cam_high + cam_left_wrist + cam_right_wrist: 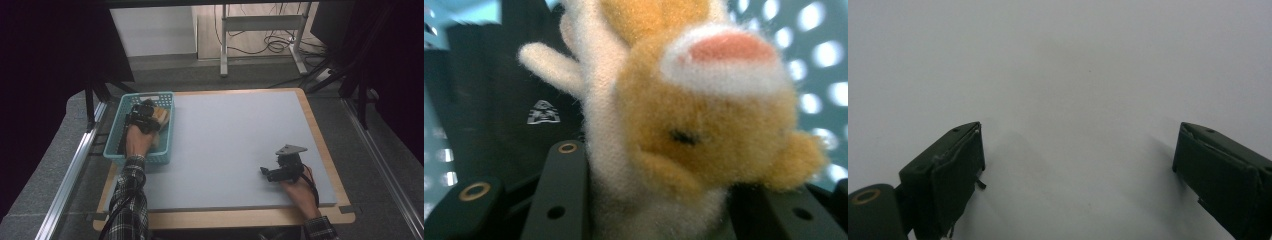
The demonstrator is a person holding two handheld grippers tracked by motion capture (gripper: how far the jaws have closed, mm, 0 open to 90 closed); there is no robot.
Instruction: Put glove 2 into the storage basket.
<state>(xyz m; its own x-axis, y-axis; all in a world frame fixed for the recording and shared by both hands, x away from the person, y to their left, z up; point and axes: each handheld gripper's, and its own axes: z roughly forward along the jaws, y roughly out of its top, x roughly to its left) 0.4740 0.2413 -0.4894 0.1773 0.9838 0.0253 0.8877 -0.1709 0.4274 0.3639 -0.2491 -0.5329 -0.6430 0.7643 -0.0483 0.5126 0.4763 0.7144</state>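
Observation:
A plush toy (704,125) in orange and white fur, with a pink patch and a small black eye, sits between the jaws of my left gripper (669,175), and both black fingers press against its white body. In the high view the left gripper (145,116) is low inside the teal basket (150,159) at the table's left edge, with the plush toy (161,116) at its tip. My right gripper (265,172) rests near the front right of the grey mat (235,135). Its jaws stand wide apart over bare mat in the right gripper view (1078,170), with nothing between them.
A black object (544,112) with a small white mark lies in the basket beside the plush, against the perforated teal wall (819,55). The mat has a wooden border (320,135). Beyond the table stand a metal frame (260,30) and loose cables on the floor.

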